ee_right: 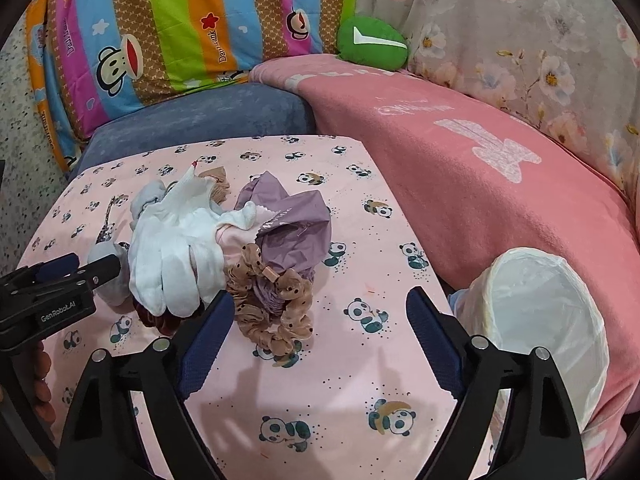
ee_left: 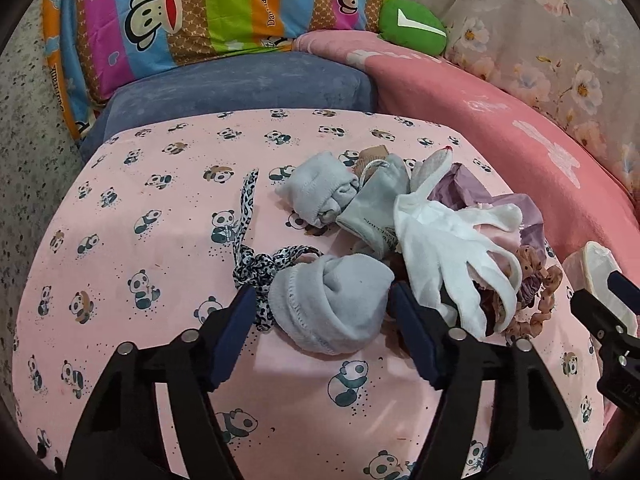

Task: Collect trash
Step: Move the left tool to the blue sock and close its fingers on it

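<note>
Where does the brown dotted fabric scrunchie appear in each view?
Left wrist view: brown dotted fabric scrunchie at right, beside the white cloth glove.
Right wrist view: scrunchie at centre, before the purple bag.
Shared landmark: the green cushion.

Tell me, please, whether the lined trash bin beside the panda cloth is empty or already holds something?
Empty, as far as shown: the trash bin tilts its mouth toward the right wrist camera, and only bare white liner shows inside; its bottom is partly hidden.
</note>
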Action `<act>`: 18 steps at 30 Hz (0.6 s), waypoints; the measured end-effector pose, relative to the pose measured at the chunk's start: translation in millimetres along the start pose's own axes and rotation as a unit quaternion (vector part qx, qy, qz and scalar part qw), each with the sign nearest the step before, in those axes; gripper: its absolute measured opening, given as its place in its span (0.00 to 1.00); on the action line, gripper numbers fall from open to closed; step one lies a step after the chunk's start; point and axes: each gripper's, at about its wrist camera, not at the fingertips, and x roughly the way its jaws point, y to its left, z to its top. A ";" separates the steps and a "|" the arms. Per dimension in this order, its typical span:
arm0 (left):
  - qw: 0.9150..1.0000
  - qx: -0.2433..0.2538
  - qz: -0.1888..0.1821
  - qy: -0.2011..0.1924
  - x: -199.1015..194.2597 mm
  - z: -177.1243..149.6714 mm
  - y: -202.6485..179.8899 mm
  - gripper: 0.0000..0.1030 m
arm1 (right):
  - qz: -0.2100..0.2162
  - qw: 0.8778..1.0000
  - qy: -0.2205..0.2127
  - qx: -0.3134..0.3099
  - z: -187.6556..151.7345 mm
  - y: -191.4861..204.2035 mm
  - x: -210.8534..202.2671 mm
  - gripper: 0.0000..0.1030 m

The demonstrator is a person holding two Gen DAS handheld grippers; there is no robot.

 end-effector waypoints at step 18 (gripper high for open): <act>1.000 0.017 -0.019 -0.009 -14.1 -1.0 -13.3 0.29 | 0.049 0.998 0.047 0.000 -14.8 12.6 31.7 0.06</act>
